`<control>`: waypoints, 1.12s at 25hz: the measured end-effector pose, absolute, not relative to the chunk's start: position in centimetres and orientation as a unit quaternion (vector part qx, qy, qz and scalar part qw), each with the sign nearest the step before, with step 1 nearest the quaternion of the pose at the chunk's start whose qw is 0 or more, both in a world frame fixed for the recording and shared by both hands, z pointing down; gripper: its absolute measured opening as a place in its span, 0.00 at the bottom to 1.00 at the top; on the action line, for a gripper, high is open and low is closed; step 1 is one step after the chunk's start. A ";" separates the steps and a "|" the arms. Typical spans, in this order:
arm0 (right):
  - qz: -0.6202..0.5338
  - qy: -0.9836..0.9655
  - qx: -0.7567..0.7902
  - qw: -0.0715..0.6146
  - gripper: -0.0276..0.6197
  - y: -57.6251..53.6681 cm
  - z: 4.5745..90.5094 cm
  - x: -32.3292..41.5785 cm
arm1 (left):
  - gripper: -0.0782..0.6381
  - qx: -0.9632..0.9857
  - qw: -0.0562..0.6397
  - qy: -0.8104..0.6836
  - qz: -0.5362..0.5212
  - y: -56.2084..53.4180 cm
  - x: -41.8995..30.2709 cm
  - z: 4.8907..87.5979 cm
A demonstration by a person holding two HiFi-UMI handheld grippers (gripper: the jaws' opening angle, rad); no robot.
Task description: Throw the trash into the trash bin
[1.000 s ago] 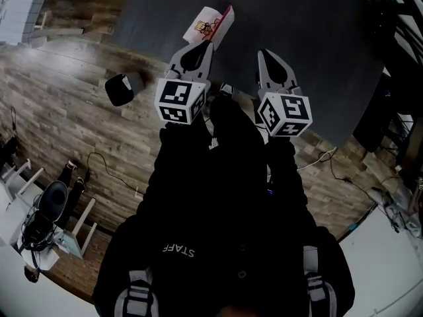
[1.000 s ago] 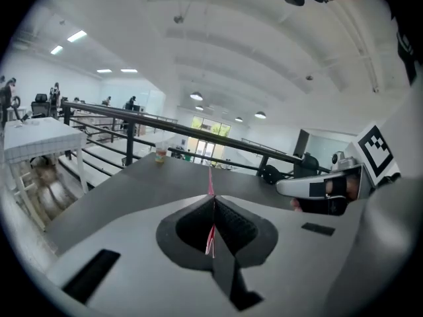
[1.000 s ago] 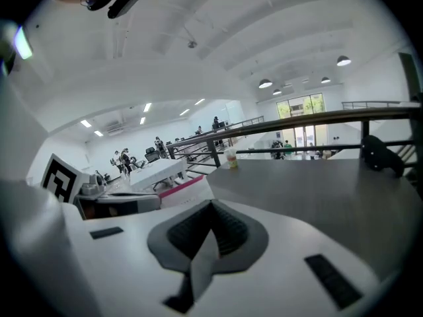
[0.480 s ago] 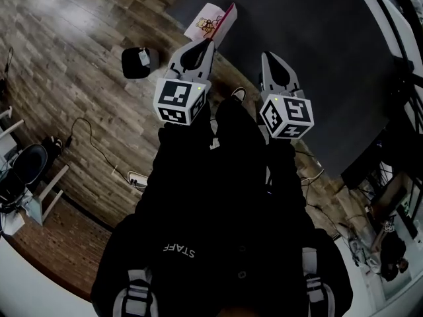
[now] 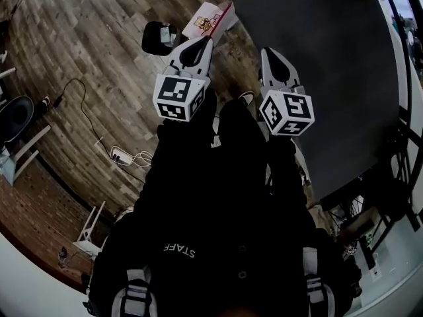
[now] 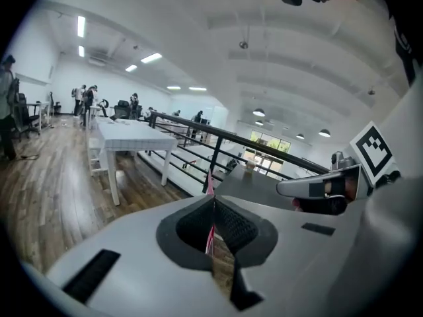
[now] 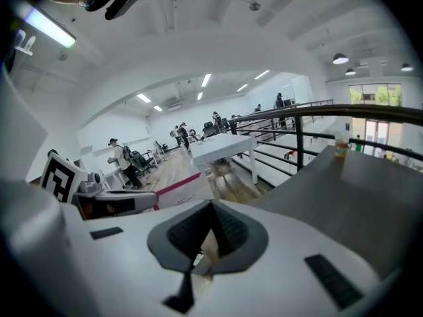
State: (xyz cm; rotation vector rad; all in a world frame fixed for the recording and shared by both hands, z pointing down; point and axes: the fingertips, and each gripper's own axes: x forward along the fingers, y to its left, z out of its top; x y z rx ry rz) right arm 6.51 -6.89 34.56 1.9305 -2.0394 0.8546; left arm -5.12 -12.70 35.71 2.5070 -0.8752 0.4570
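Box: a white carton (image 5: 210,20) with a pink edge and a printed picture, held off the floor (image 5: 99,58) by its near end.
Left claw (image 5: 198,43): closed tight on the box; its own view shows a thin pink-and-white edge pinched between the pads.
Right claw (image 5: 269,51): jaws together with nothing between them, riding alongside the left and taking no part in the carry.
Box axis: the long side carries on along the left claw's line, away from the person, leaning slightly right in the head view.
Bin (image 5: 157,39): black and open-topped, standing on the wood floor, just left of the box and ahead-left of the left claw's tip.
Bin contents: something pale lies inside; I cannot tell what.
Key relation: the box hangs beside the bin's mouth, not over it.
Nearer hand: the left, which has the box and is on the bin's side.
Next move, likely: shift the left claw left until the box's far end is over the mouth, tip it down, then open.
Risk: the box reaches well past the claw, so a flat release could catch the rim.
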 end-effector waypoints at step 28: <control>0.343 -0.779 0.485 0.200 0.07 -20.7 59.7 -16.2 | 0.12 0.784 0.330 -0.479 0.218 -21.3 -31.8 67.9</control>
